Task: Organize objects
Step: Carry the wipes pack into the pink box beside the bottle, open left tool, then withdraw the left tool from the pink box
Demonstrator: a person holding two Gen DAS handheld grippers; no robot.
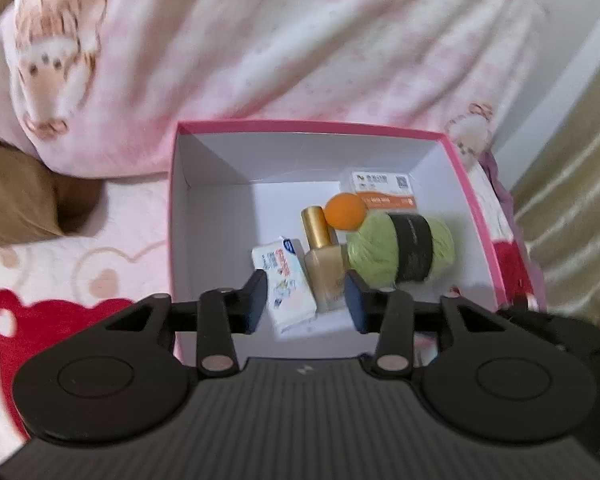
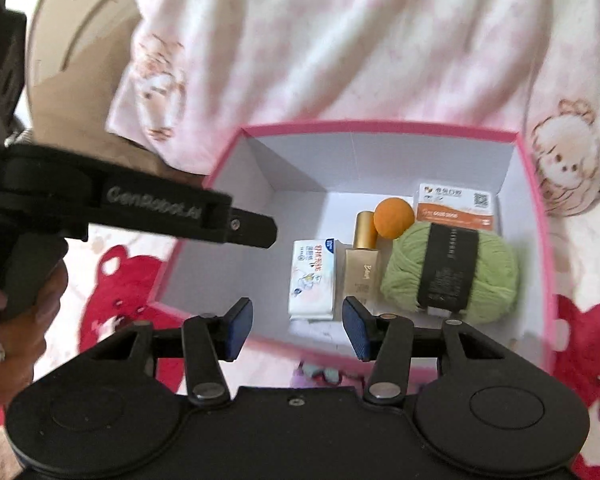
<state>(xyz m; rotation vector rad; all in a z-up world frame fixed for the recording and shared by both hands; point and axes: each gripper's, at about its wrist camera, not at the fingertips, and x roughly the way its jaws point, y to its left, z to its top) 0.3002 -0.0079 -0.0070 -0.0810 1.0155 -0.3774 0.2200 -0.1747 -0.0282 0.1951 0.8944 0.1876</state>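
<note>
A pink box [image 1: 300, 125] with a white inside lies open on the bed. On its floor lie a white tissue pack [image 1: 286, 284], a gold-capped bottle [image 1: 320, 256], an orange ball [image 1: 346, 210], a green yarn skein [image 1: 404, 250] with a black band, and a white-and-orange card box [image 1: 384, 190]. My left gripper [image 1: 306, 300] hovers open over the box's near part, above the tissue pack and bottle, its pads touching neither. My right gripper [image 2: 298, 326] stands open above the near rim of the box [image 2: 380, 126], nothing held. The left gripper [image 2: 260, 232] reaches in from the left.
A pink-and-white quilt [image 1: 300, 40] with bear prints is bunched behind the box. The sheet [image 1: 60, 320] carries red bears. A brown pillow [image 1: 16, 200] lies at the left, a curtain [image 1: 572, 200] at the right. A person's hand [image 2: 12, 340] holds the left gripper's handle.
</note>
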